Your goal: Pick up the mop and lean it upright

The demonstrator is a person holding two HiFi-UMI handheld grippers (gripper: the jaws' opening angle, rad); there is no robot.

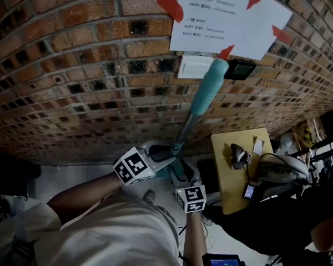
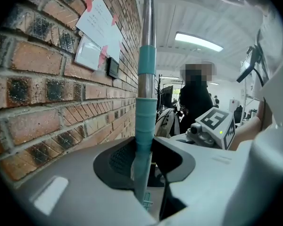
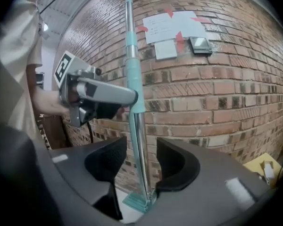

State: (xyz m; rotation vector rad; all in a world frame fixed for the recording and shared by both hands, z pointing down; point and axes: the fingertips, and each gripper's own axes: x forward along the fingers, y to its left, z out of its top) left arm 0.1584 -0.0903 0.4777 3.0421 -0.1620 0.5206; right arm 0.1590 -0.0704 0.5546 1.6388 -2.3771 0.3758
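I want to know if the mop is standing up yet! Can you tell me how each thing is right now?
Mop: upright beside the brick wall, head down.
Left gripper: shut on the mop's handle.
Right gripper: open, jaws either side of the pole, not touching it.
Paper notice: taped flat on the wall.

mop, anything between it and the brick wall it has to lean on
Nothing visible. The mop stands about upright close to the brick wall, with only bare brick behind the pole. The left claw is shut on its teal sleeve; the right claw is open around the pole lower down.
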